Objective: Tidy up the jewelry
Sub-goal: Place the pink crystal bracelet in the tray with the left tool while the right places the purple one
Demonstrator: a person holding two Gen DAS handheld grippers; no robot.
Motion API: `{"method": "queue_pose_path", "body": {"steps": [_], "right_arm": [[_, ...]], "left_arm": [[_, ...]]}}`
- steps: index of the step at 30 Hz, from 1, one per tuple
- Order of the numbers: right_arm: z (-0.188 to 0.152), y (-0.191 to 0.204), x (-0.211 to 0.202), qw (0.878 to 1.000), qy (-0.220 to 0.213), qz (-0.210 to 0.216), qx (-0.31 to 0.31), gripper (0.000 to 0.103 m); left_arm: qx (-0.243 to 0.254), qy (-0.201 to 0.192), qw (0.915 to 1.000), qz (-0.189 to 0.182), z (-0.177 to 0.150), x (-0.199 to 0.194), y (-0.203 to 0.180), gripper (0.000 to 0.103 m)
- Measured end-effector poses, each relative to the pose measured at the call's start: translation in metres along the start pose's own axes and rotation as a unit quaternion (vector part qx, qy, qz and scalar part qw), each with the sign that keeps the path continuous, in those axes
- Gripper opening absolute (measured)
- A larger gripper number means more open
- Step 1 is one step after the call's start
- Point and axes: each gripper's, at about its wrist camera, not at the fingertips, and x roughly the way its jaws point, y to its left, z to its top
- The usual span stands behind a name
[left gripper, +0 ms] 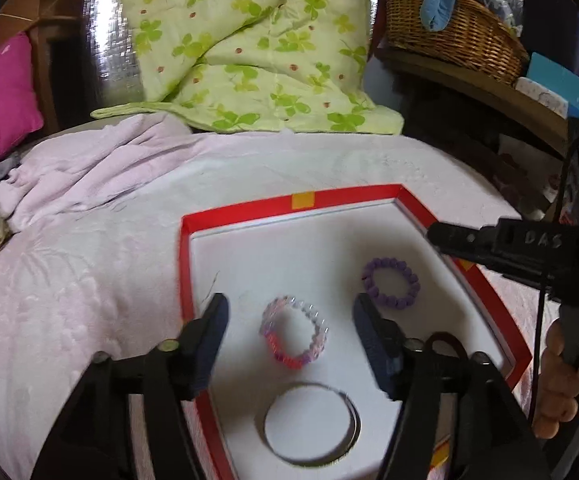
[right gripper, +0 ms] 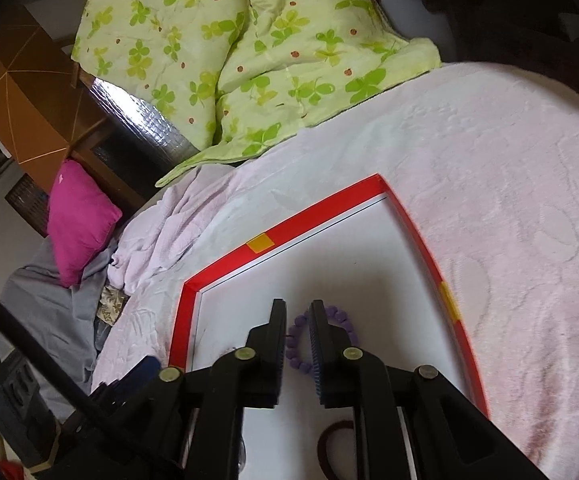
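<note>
Silver bangle [left gripper: 311, 424] lies nearest in the red tray [left gripper: 369, 194] on the bed; left hand-held gripper [left gripper: 289, 312] spread around the pink bracelet [left gripper: 294, 338], right hand-held gripper [right gripper: 298, 310] slightly parted over the purple bracelet [right gripper: 339, 316]; next, closing.

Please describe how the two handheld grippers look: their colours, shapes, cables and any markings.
The left gripper and the right gripper are both black plastic, with angular arms, brass-coloured pivot screws and dark blue ribbed finger pads. The right one shows raised letters "DAS" and a black cable.

Right gripper [right gripper: 298, 312] jaws narrowly apart over purple bead bracelet [right gripper: 339, 316], bracelet lying in red-rimmed white tray [right gripper: 421, 236], tray on pink blanket [right gripper: 509, 184].
</note>
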Motion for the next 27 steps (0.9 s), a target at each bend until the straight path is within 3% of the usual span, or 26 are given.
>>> {"method": "queue_pose_path", "body": {"steps": [2,4,15,19,27], "right_arm": [[-0.001,0.0,-0.004,1.0,0.001,-0.005,0.0,0.034],[-0.004,0.001,-0.011,1.0,-0.002,-0.011,-0.006,0.038],[-0.024,0.013,-0.039,0.998,-0.004,-0.045,-0.041,0.038],[-0.034,0.015,-0.054,0.998,-0.007,-0.04,-0.039,0.038],[-0.074,0.014,-0.101,0.996,-0.004,-0.043,-0.077,0.038]], "left_arm": [[0.004,0.002,0.9999,0.011,-0.005,-0.005,-0.002,0.069],[0.011,0.003,0.9997,0.024,-0.01,-0.012,-0.004,0.072],[-0.008,-0.005,0.9977,0.067,-0.037,-0.049,0.004,0.076],[-0.003,-0.013,0.9956,0.093,-0.054,-0.067,0.004,0.077],[0.012,-0.016,0.9939,0.108,-0.091,-0.102,0.004,0.077]]}}
